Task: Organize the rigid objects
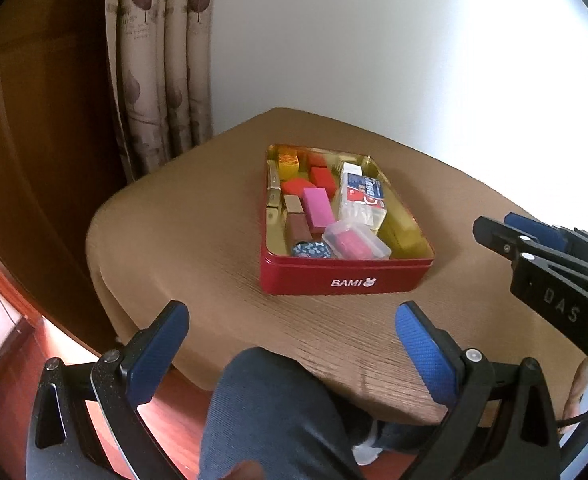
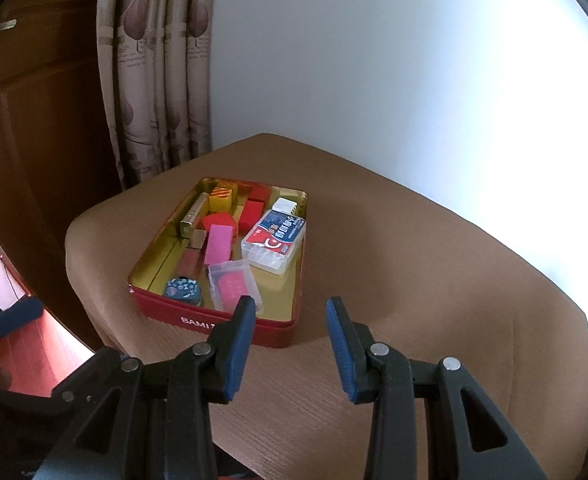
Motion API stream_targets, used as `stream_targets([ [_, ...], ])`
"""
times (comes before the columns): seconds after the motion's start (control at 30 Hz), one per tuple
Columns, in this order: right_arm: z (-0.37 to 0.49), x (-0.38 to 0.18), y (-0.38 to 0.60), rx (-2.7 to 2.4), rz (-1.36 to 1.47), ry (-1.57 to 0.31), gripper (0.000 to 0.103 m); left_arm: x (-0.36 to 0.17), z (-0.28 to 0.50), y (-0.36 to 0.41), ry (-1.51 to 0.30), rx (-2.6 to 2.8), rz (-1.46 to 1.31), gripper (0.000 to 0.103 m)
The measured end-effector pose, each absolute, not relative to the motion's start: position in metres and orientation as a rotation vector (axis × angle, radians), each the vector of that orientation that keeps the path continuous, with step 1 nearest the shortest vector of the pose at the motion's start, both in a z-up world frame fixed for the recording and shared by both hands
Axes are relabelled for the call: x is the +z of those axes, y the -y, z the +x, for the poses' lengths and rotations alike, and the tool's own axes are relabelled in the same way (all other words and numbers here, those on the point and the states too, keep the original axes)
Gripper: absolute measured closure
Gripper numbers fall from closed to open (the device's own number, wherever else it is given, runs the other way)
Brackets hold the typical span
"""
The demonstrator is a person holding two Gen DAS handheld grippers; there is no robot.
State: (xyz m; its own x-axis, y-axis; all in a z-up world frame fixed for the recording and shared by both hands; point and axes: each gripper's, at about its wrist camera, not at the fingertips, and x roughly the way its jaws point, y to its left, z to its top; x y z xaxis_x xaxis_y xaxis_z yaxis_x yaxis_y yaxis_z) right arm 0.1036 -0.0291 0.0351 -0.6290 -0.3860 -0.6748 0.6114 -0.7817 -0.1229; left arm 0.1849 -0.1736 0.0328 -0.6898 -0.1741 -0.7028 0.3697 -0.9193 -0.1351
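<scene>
A red BAMI tin (image 1: 346,278) (image 2: 271,330) with a gold inside stands open on a brown table. It holds a pink block (image 1: 318,207) (image 2: 217,245), red blocks (image 1: 322,176), a clear case with a pink thing (image 1: 356,240) (image 2: 233,288), a white and blue box (image 1: 360,194) (image 2: 274,240), a round blue patterned piece (image 1: 310,249) (image 2: 181,289) and a yellow block (image 1: 287,159). My left gripper (image 1: 291,320) is open and empty, short of the tin's front. My right gripper (image 2: 289,312) is open and empty at the tin's near right corner; it also shows in the left wrist view (image 1: 506,228).
The brown table (image 1: 213,248) (image 2: 434,280) has rounded edges. A patterned curtain (image 1: 161,60) and a wooden door (image 1: 41,120) stand to the left, a white wall behind. The person's knee (image 1: 269,408) is under the table's front edge.
</scene>
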Motion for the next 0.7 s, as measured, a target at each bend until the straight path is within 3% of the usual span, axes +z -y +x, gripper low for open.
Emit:
stream_targets([
  [0.27,0.107,0.041,0.026,-2.379,0.859,-0.462,0.065,0.033,0.184,0.163,-0.334,-2.608,1.053,0.001],
  [0.7,0.106,0.033,0.021,-2.372,0.886,-0.466,0.065,0.027,0.185,0.162,-0.41,-2.596,1.123,0.001],
])
